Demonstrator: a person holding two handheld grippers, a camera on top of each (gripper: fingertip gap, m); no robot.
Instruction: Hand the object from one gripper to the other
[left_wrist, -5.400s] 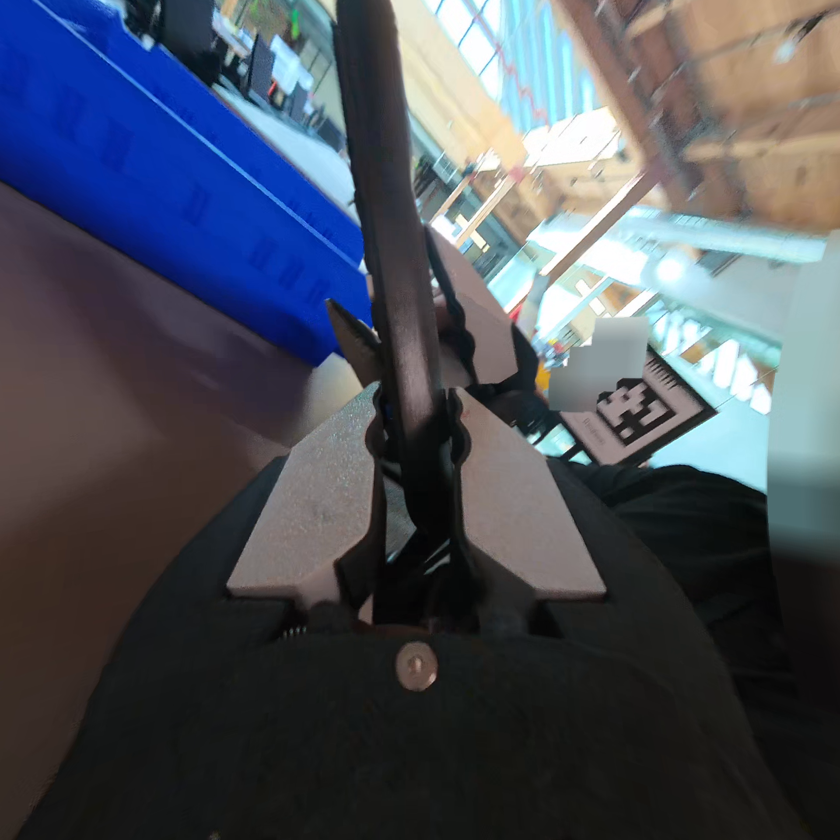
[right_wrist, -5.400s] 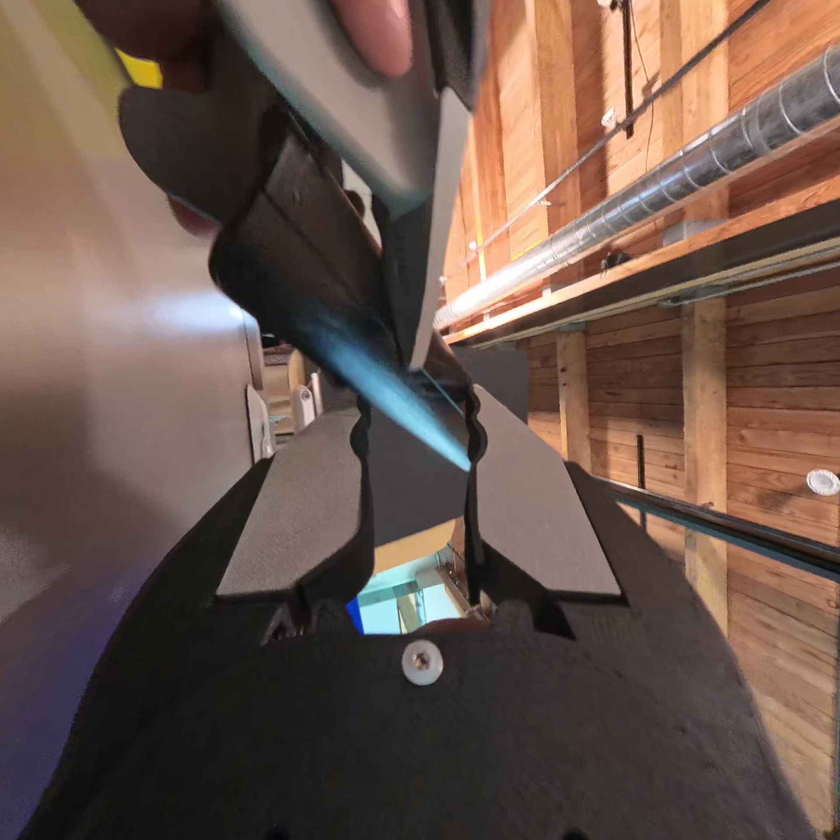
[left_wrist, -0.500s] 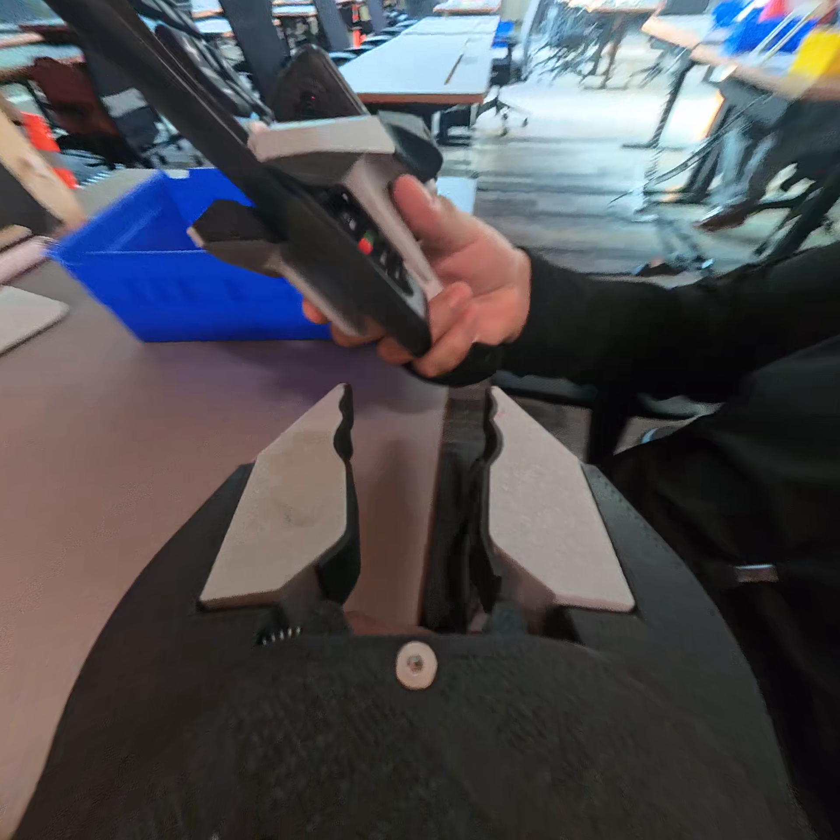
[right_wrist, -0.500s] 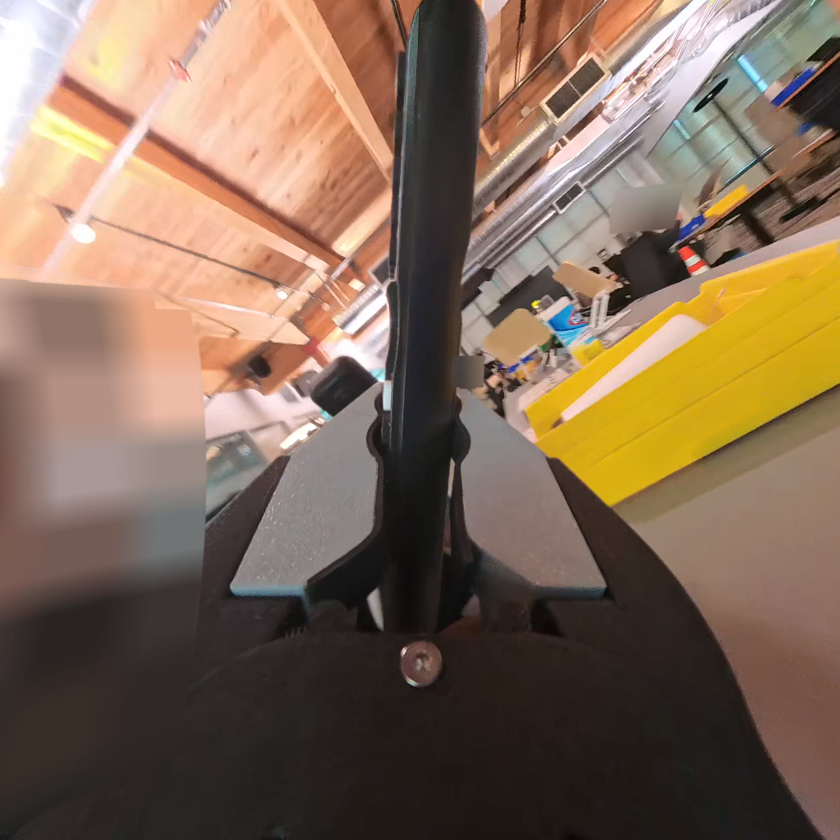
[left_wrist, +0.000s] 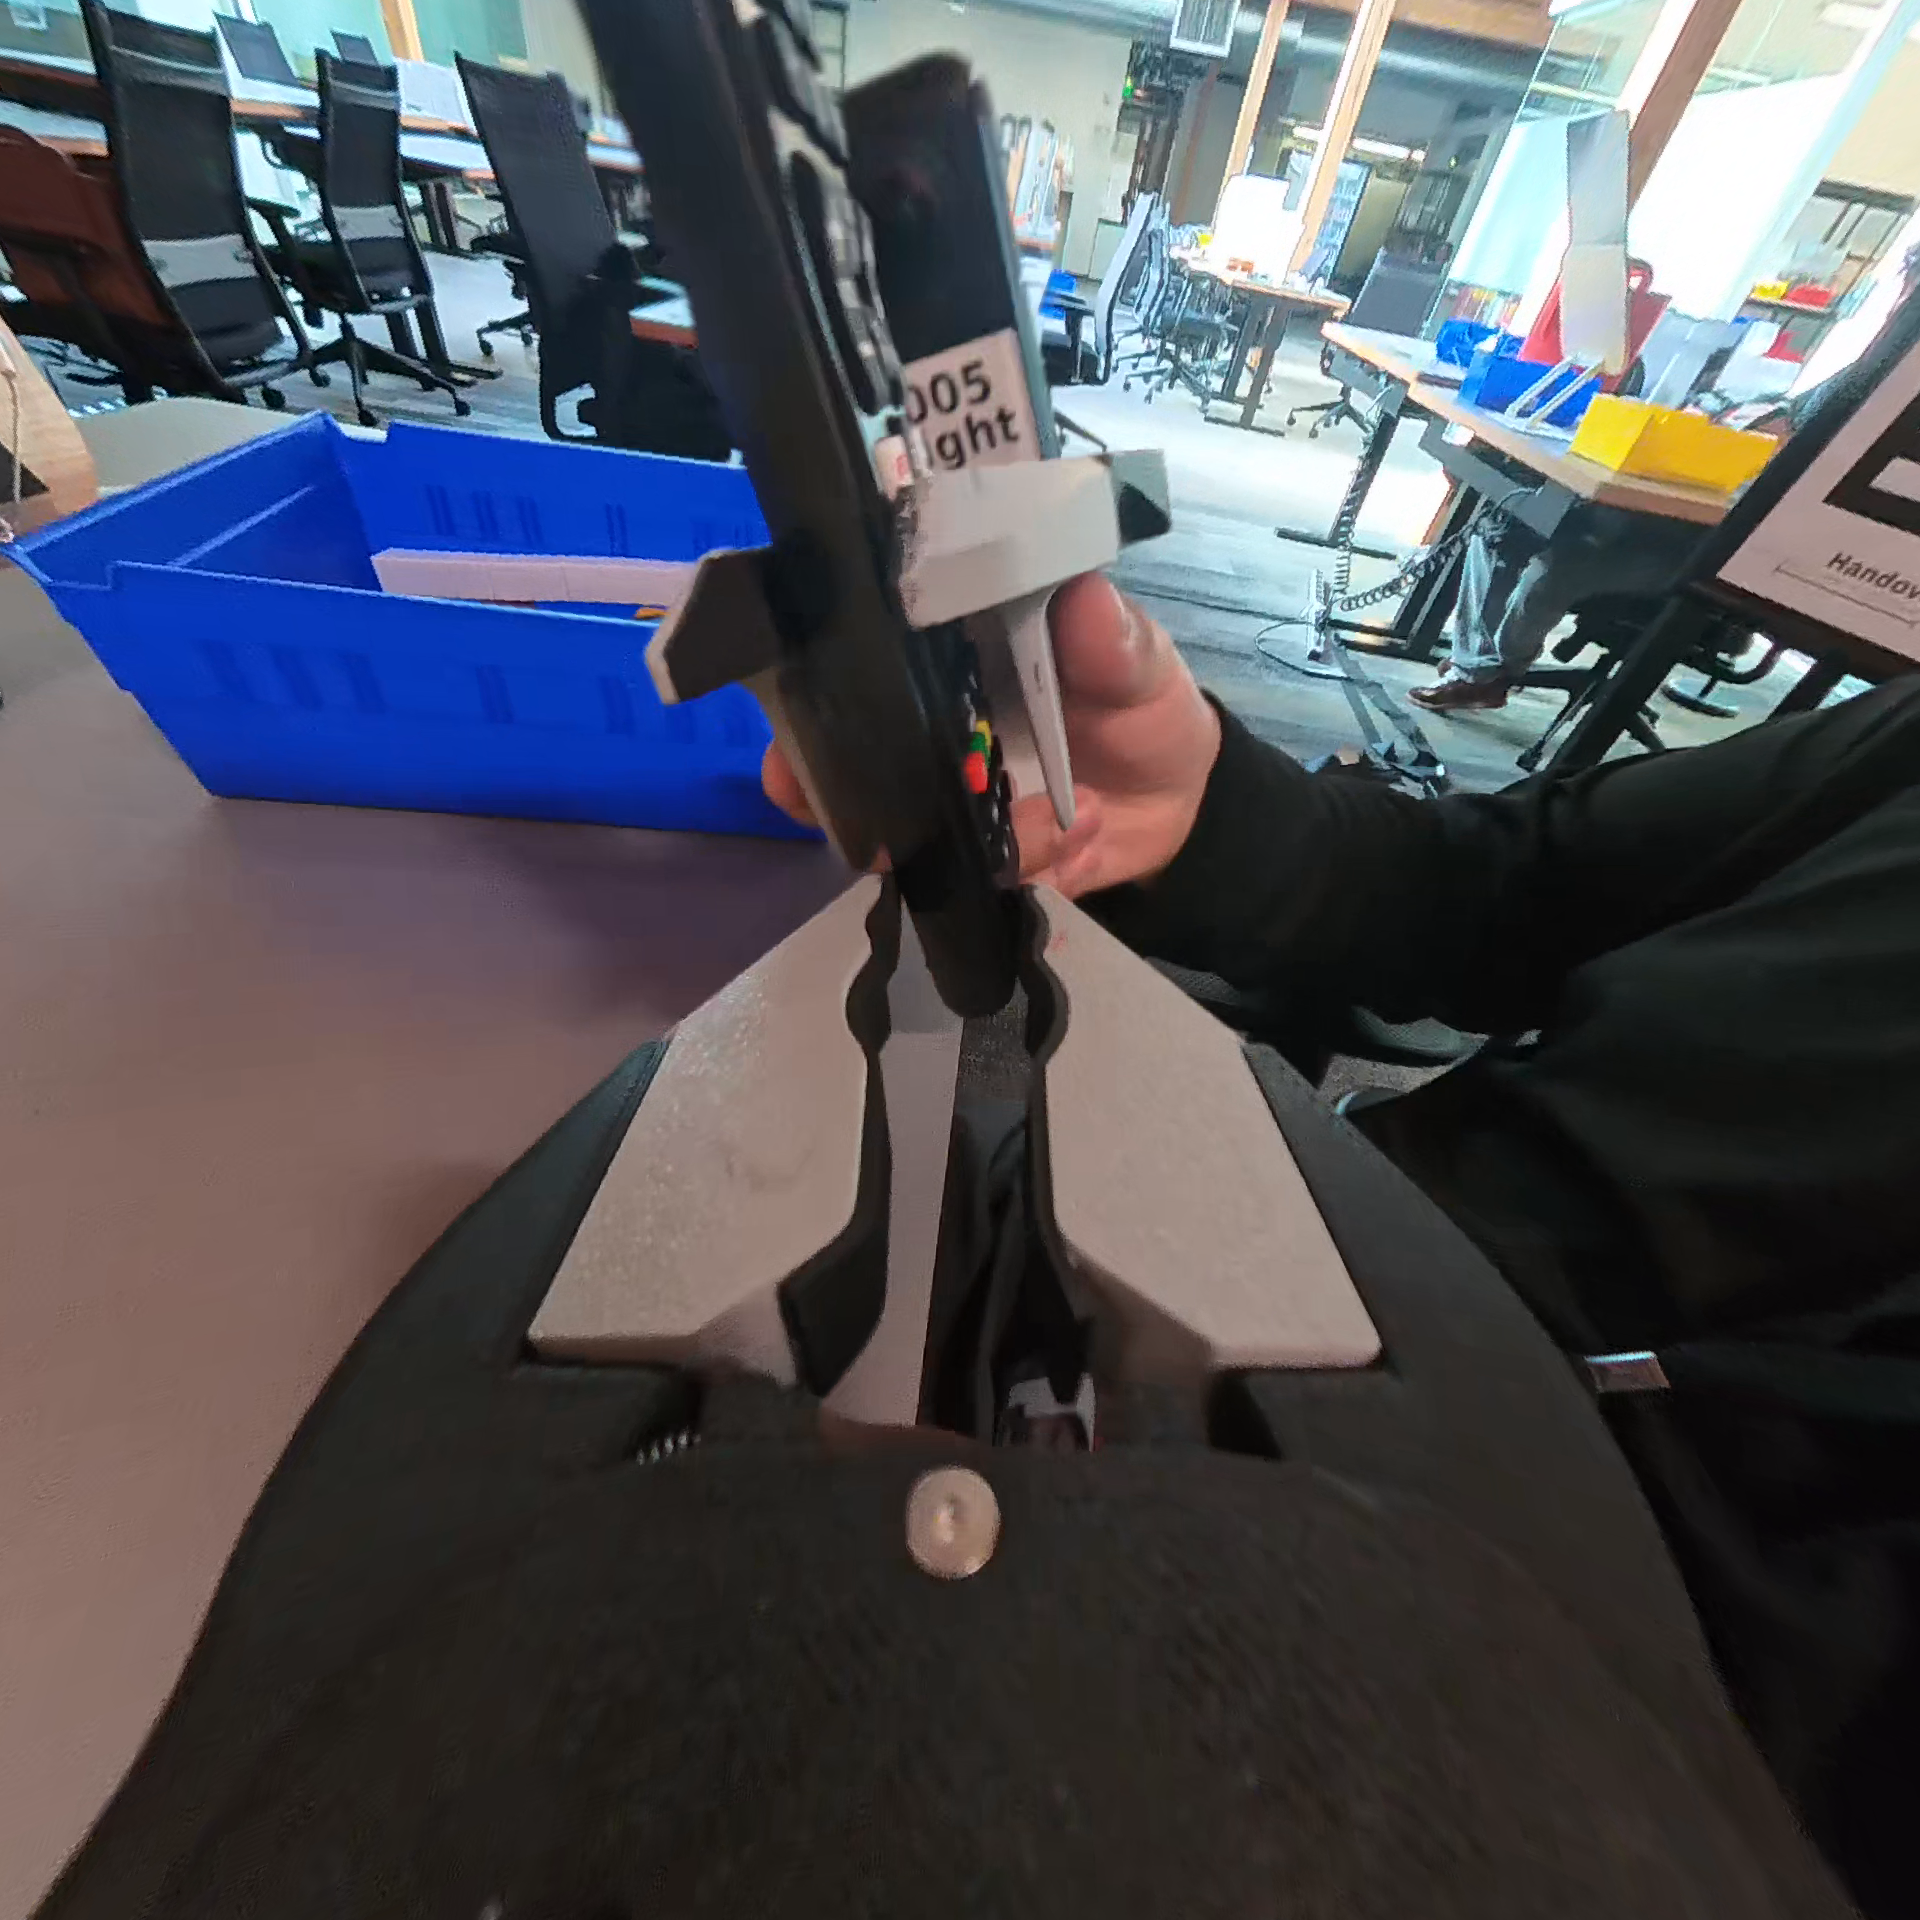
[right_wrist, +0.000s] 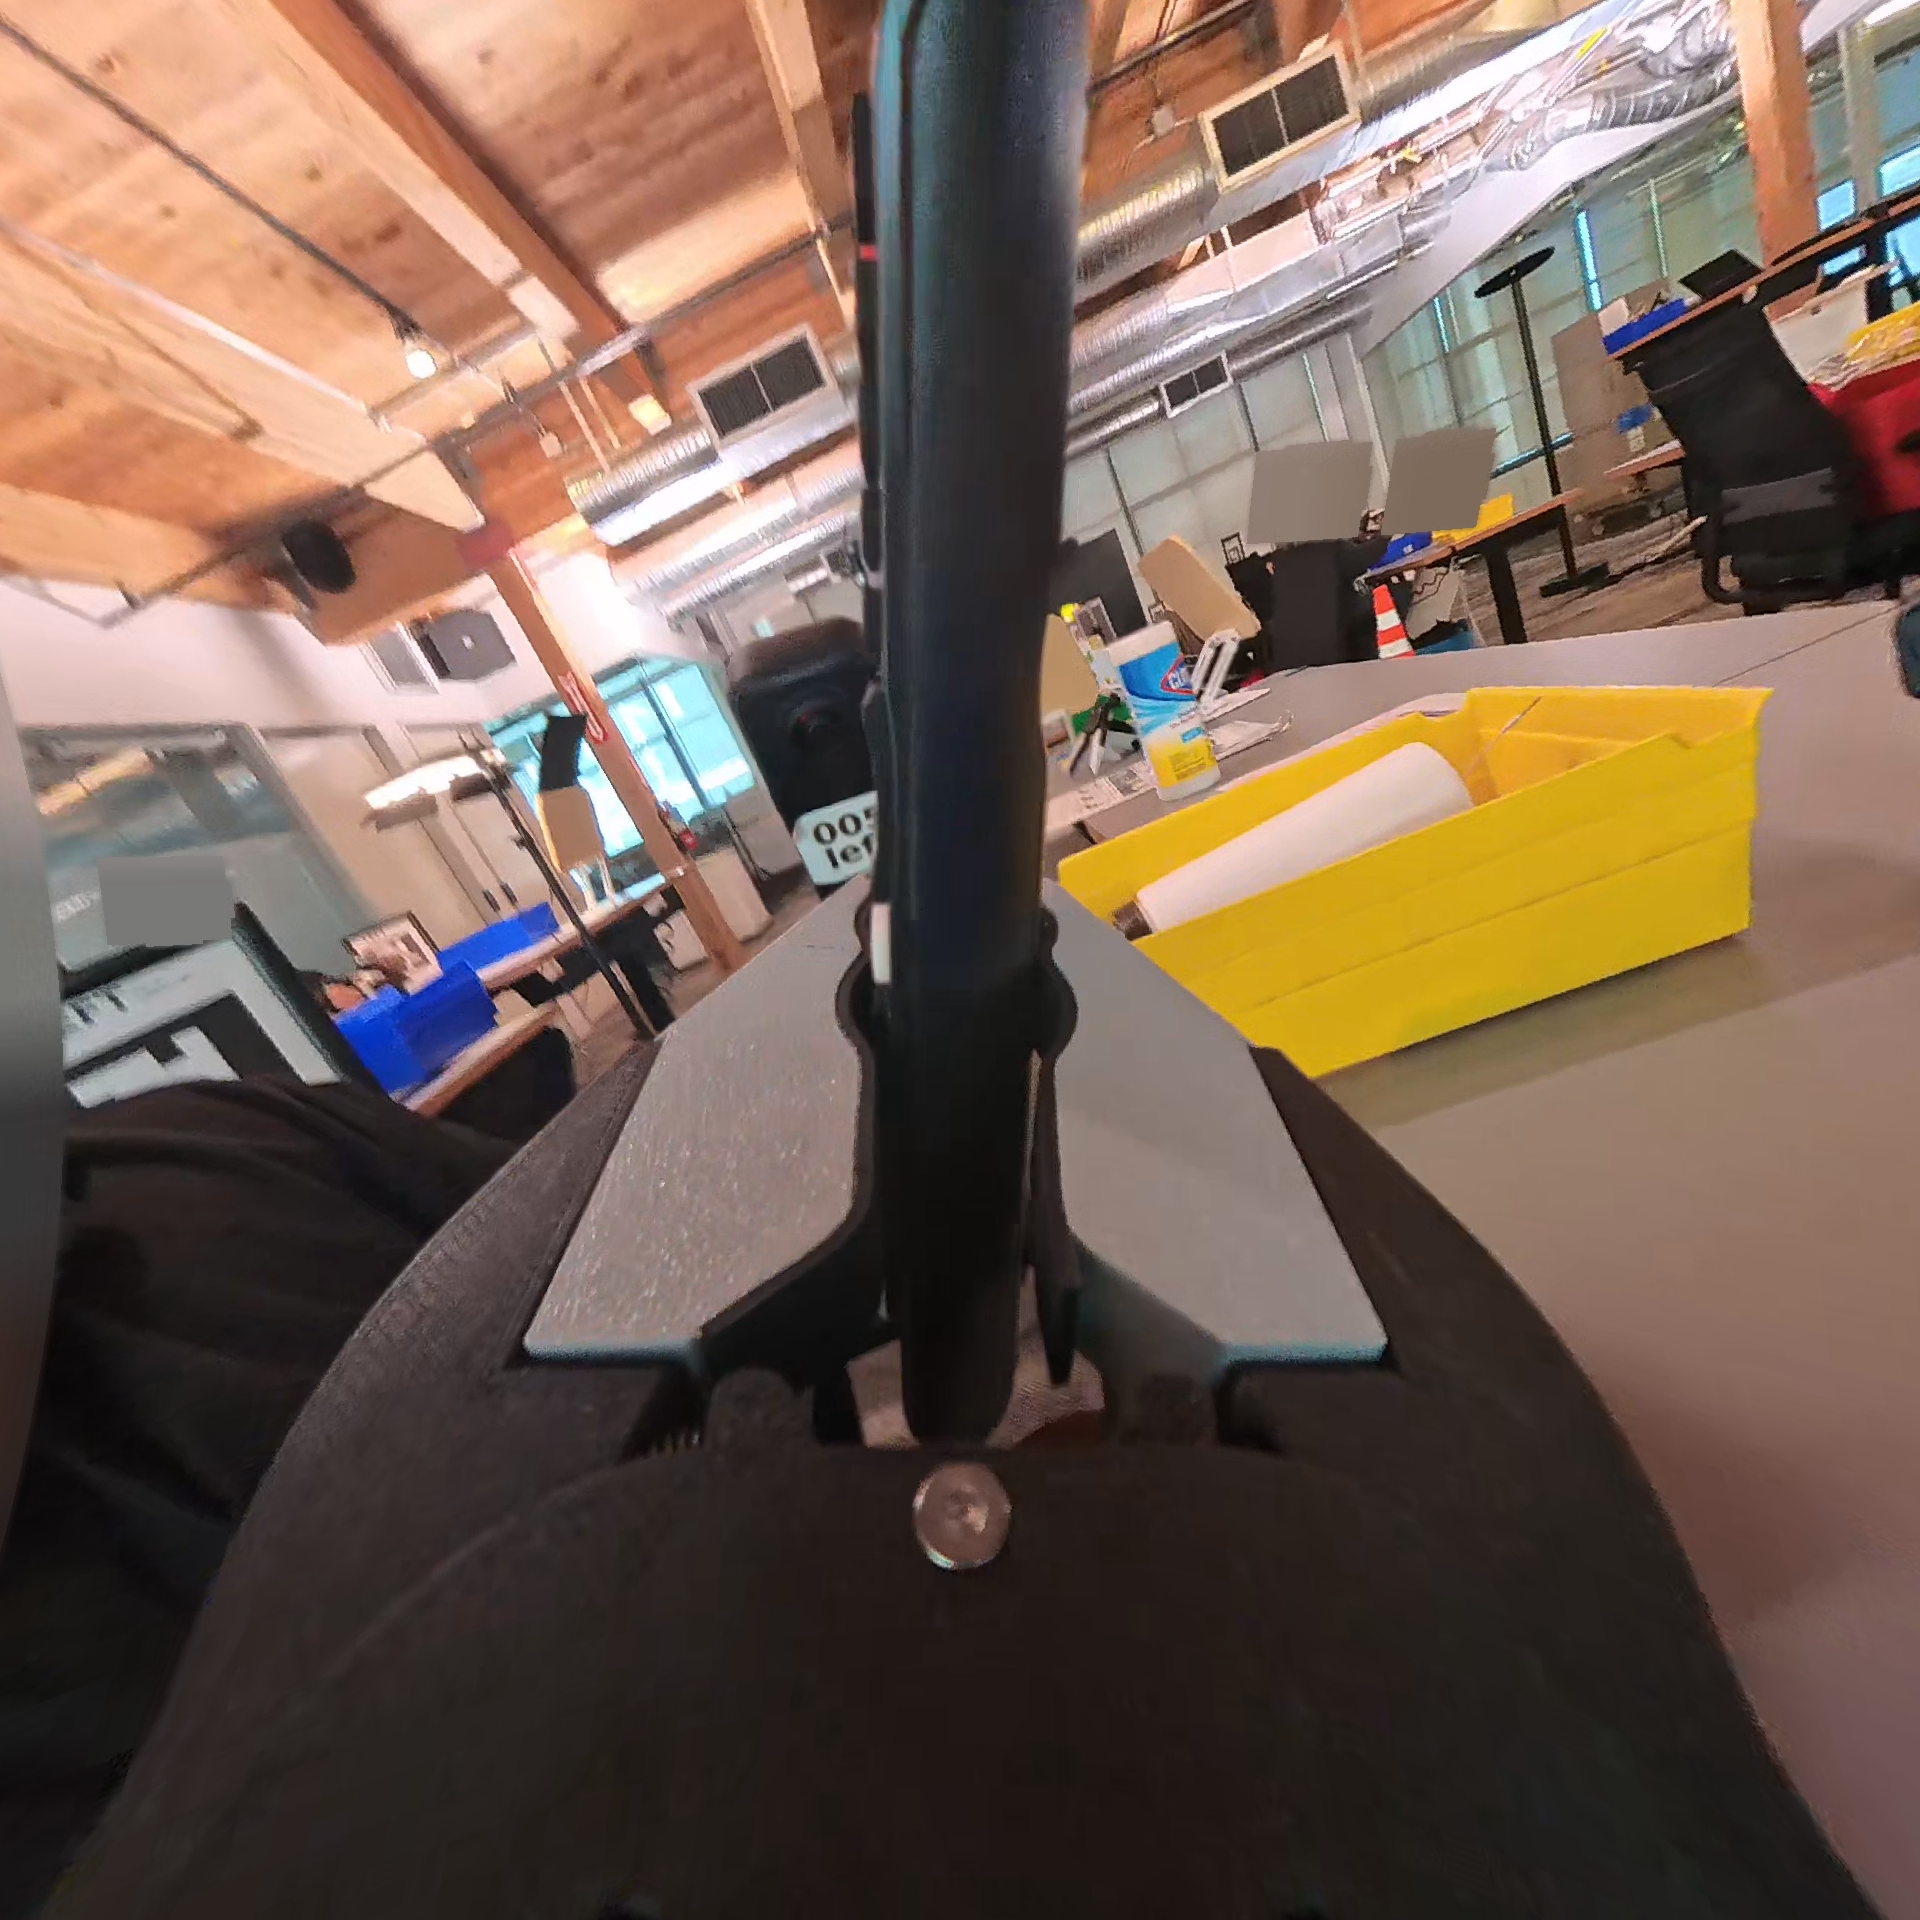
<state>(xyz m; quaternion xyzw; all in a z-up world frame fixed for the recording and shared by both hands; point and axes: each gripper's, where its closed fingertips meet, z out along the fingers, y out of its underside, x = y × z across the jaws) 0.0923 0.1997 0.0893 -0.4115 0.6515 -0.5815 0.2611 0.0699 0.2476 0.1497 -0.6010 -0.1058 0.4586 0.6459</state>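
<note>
Over the counter (left_wrist: 312, 1039), between the person's two arms, the handover is at its meeting point. The right tongs (right_wrist: 961, 956) are clamped on a long black remote control (right_wrist: 971, 623), which runs deep between their grey fingers and sticks far out past the tips. From the left wrist view, those same right tongs (left_wrist: 894, 665) come in from above, held in the person's hand (left_wrist: 1112, 748), and the remote's (left_wrist: 831, 520) free lower end dips just into the mouth of the left tongs (left_wrist: 961, 935).

The left tongs stand apart with a clear gap on either side of the remote's end, so they have no hold on it yet. As I judge it, the receiving step is in hand: the left tongs need to slide a little farther along the remote and close squarely on it, and only then should the right tongs let go. Closing on the very tip alone could let so long a thing swing or slip out.

Behind the tongs on the counter sits a blue bin (left_wrist: 416, 665) with a flat white slab (left_wrist: 520, 571) lying in it. On the other side, a yellow bin (right_wrist: 1455, 914) holds a white roll (right_wrist: 1309, 831) lying on its side. A wipes canister (right_wrist: 1164, 727) stands well beyond that bin.
</note>
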